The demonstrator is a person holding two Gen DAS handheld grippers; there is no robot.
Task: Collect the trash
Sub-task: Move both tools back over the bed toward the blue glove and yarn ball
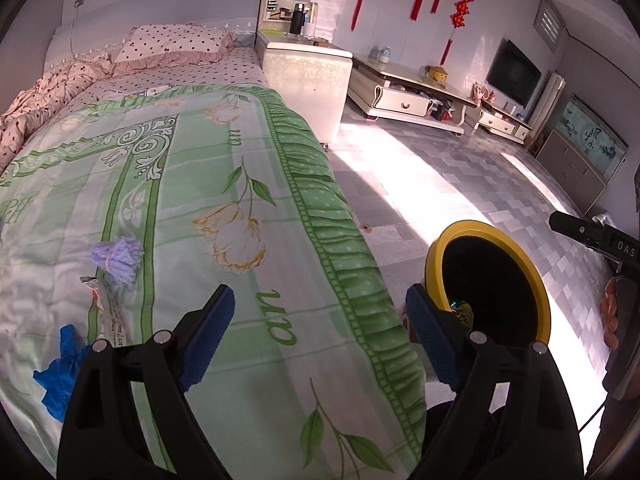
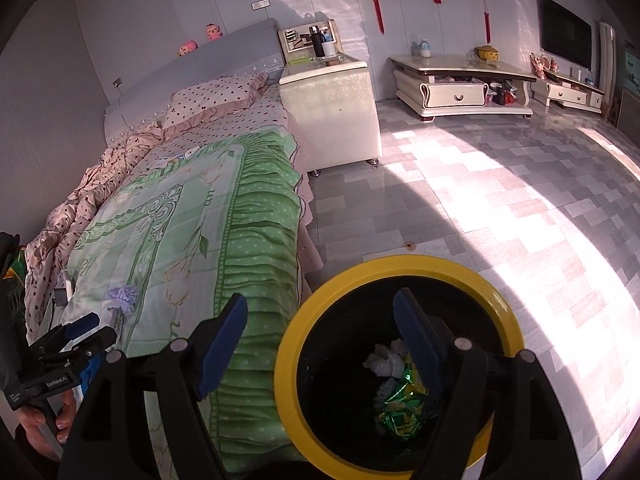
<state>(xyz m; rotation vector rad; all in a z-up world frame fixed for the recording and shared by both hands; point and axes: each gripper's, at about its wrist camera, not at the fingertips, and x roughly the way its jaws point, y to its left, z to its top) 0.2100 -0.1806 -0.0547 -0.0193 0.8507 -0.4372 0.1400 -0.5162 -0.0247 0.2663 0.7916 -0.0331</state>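
Observation:
My left gripper (image 1: 320,320) is open over the green quilt (image 1: 224,184) on the bed, with nothing between its blue pads. To its left on the quilt lie a purple yarn tuft (image 1: 118,258), a crumpled printed wrapper (image 1: 106,308) and a blue crumpled piece (image 1: 60,372). My right gripper (image 2: 322,332) is open above the yellow-rimmed black bin (image 2: 288,360), which stands on the floor beside the bed. A white crumpled tissue (image 2: 386,360) and a green foil wrapper (image 2: 400,404) lie inside the bin. The bin (image 1: 436,256) also shows at the right of the left wrist view.
A white bedside cabinet (image 2: 332,112) stands past the quilt by the bed's head. Low TV stands (image 2: 460,84) line the far wall across the tiled floor (image 2: 480,208). A hand (image 2: 44,420) holds the left gripper (image 2: 94,330) at the bed's near corner.

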